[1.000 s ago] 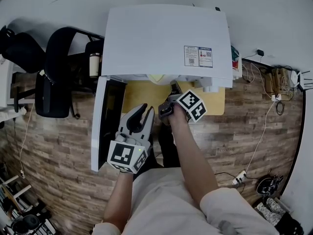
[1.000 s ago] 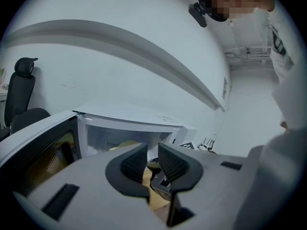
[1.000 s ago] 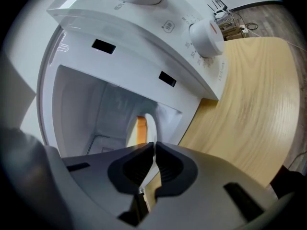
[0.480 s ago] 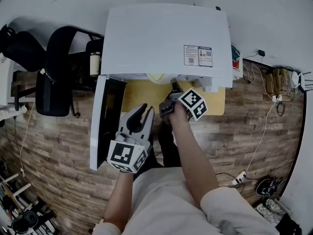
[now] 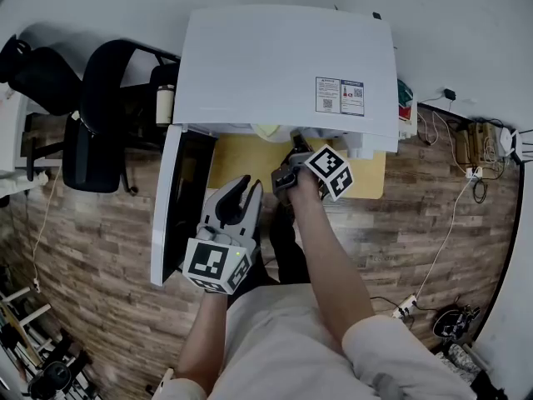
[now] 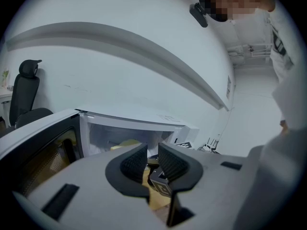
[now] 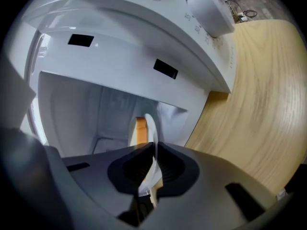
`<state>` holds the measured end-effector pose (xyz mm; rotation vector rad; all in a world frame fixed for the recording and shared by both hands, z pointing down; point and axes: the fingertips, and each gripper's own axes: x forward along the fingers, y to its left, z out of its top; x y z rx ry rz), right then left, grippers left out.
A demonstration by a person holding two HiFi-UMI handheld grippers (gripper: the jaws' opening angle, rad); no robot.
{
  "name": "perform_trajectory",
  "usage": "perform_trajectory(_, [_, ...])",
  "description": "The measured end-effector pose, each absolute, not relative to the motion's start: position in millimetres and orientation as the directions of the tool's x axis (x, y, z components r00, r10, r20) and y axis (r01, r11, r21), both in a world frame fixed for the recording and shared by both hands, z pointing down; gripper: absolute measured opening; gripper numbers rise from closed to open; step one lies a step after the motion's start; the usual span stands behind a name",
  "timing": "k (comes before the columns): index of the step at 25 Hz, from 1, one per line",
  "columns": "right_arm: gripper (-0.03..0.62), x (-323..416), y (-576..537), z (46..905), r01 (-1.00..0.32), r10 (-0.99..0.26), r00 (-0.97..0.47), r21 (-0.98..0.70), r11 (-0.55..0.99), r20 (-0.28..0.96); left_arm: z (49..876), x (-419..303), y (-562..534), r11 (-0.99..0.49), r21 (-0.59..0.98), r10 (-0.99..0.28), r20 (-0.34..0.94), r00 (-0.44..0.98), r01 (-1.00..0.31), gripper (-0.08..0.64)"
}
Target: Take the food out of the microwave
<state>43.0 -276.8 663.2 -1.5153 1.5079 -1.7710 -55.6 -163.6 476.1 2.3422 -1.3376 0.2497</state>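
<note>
Right gripper view is showing the right gripper (image 7: 153, 150) pinching the rim of the plate (image 7: 150, 128), probably to pull out the food (image 7: 140, 129) sitting inside the microwave (image 7: 120, 61); the left gripper (image 6: 152, 159) is hovering empty, jaws slightly apart.

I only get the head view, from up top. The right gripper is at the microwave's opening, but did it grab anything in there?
Observer: Yes. In the right gripper view, the right gripper pinches the rim of a white plate. Its jaws have just been closing on that rim.
Child: Is there yummy food on the plate?
Observer: Yes, there is some orange-yellow food on it, just past the jaws. I can't tell what kind it is.
</note>
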Motion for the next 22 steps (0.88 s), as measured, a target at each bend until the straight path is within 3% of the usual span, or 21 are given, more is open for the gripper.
perform_trajectory(22, [0.006, 40, -254, 637, -0.261, -0.866, -0.36, -0.929, -0.262, 0.346, 455, -78, -138, -0.489, 0.26, -0.765, 0.332, 0.552, -0.833, 0.061])
